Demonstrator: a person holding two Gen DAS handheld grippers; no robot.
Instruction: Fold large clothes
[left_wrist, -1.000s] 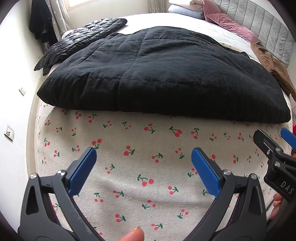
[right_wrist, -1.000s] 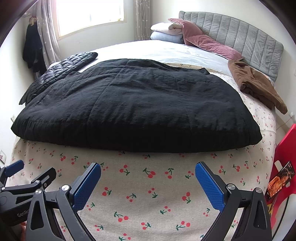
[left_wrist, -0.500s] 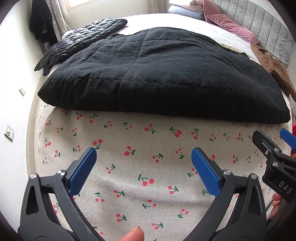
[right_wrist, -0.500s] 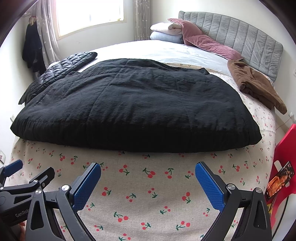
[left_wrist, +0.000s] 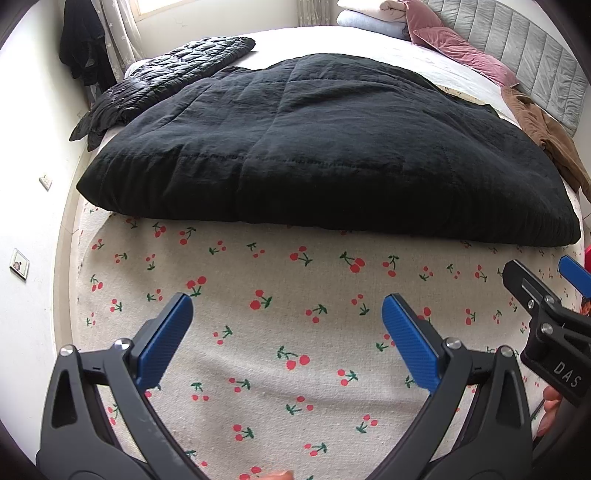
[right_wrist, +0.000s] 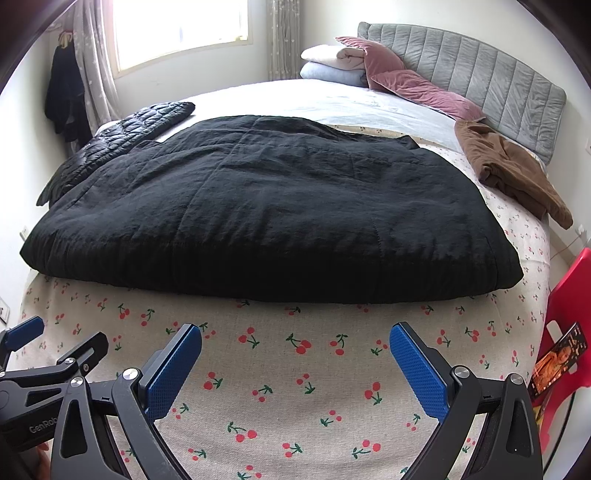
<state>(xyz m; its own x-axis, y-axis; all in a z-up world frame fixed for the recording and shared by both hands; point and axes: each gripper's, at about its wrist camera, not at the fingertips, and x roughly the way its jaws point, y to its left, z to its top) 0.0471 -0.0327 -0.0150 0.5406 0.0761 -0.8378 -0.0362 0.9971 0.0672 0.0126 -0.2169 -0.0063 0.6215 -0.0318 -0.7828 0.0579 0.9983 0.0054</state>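
Left gripper (left_wrist: 287, 321): jaws spread wide, nothing between the 2 blue pads (left_wrist: 165, 338), held above the cherry-print bedsheet (left_wrist: 258, 369) in the lower half of the left wrist view. A fingertip shows at the bottom edge of that frame.

Right gripper (right_wrist: 295, 354): likewise released, its 2 blue pads (right_wrist: 417, 369) far apart and empty, over the same sheet at the bottom of the right wrist view. Each tool appears in the other's camera: the right one at the right edge of the left wrist frame, the left one at the lower left of the right wrist frame. Neither touches any garment.

Task item: the large black padded garment (left_wrist: 325, 155) lies spread flat across the centre of both frames, its near hem resting on the sheet just above the pads. Whether it is a coat or a quilted cover cannot be told from these views.

Surroundings: a shiny black puffer jacket (left_wrist: 173, 77) lies at upper left, its edge touching the black padded garment. A brown garment (right_wrist: 509, 170) lies crumpled at the right, near the grey headboard (right_wrist: 480, 85). Pink pillows (right_wrist: 417, 88) and 2 folded blankets (right_wrist: 332, 62) sit at the top of the frame. A dark coat (right_wrist: 62, 99) hangs at upper left by the window (right_wrist: 177, 33). A red chair (right_wrist: 569, 295) stands at the right edge of the right wrist view.
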